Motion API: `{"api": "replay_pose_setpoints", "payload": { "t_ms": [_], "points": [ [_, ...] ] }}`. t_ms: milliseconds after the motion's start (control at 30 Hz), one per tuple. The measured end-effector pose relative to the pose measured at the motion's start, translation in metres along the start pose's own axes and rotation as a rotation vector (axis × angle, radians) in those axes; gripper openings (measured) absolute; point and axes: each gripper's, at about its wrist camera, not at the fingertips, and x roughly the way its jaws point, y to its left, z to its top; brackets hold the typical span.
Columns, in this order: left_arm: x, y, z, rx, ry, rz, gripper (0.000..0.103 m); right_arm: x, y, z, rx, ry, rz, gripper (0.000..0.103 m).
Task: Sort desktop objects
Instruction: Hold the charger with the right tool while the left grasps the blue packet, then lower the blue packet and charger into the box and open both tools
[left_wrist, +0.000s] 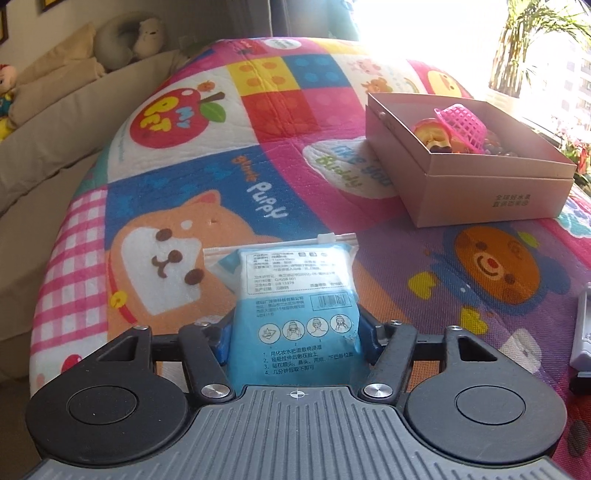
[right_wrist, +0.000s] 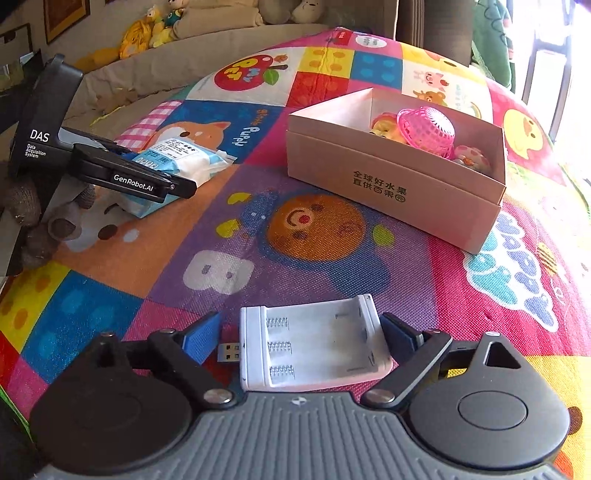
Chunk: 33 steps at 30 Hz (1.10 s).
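Note:
A blue-and-white packet (left_wrist: 295, 295) of cotton pads stands tilted on the colourful mat, and my left gripper (left_wrist: 295, 336) is shut on its lower half, blue pads (left_wrist: 221, 341) pressing both sides. The right wrist view shows that same left gripper (right_wrist: 173, 186) holding the packet (right_wrist: 184, 155) at the far left. A white battery charger (right_wrist: 314, 347) with a USB plug lies between the fingers of my right gripper (right_wrist: 301, 332), which is open; its left pad (right_wrist: 203, 334) stands clear of the charger. The charger's edge (left_wrist: 583, 332) also shows at the right of the left wrist view.
An open pink cardboard box (left_wrist: 480, 199) (right_wrist: 388, 192) sits further back on the mat, holding a pink mesh basket (left_wrist: 461, 122) (right_wrist: 424, 129) and small toys. A beige sofa (left_wrist: 55, 122) with plush toys lies beyond on the left. A potted plant (left_wrist: 528, 44) stands by the window.

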Motion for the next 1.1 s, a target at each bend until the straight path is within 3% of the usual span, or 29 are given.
{"api": "replay_pose_setpoints", "payload": {
  "t_ms": [133, 167, 367, 567, 633, 667, 700, 933, 1100],
  "points": [
    [-0.026, -0.014, 0.000, 0.028, -0.052, -0.004, 0.060, -0.009, 0.002, -0.002, -0.013, -0.017, -0.003, 0.090],
    [-0.037, -0.018, 0.003, 0.035, -0.082, -0.014, 0.060, -0.014, 0.001, -0.002, -0.016, -0.029, -0.005, 0.077],
    [-0.096, -0.044, 0.049, 0.065, -0.320, -0.080, 0.060, -0.059, -0.024, 0.020, -0.009, -0.128, -0.040, 0.077],
    [-0.076, -0.091, 0.115, 0.105, -0.462, -0.160, 0.060, -0.085, -0.052, 0.042, 0.017, -0.204, -0.094, 0.077],
    [-0.053, -0.103, 0.137, 0.109, -0.456, -0.172, 0.071, -0.090, -0.055, 0.048, 0.006, -0.223, -0.102, 0.077],
    [-0.040, -0.108, 0.145, 0.105, -0.435, -0.148, 0.083, -0.092, -0.057, 0.051, 0.001, -0.230, -0.104, 0.077],
    [-0.030, -0.109, 0.150, 0.098, -0.420, -0.128, 0.086, -0.093, -0.059, 0.054, -0.001, -0.235, -0.106, 0.077],
    [-0.011, -0.072, 0.113, -0.001, -0.340, -0.189, 0.095, -0.083, -0.085, 0.090, 0.025, -0.292, -0.135, 0.077],
    [0.000, -0.057, 0.084, -0.016, -0.273, -0.290, 0.097, -0.030, -0.106, 0.131, 0.133, -0.271, -0.088, 0.077]
  ]
}}
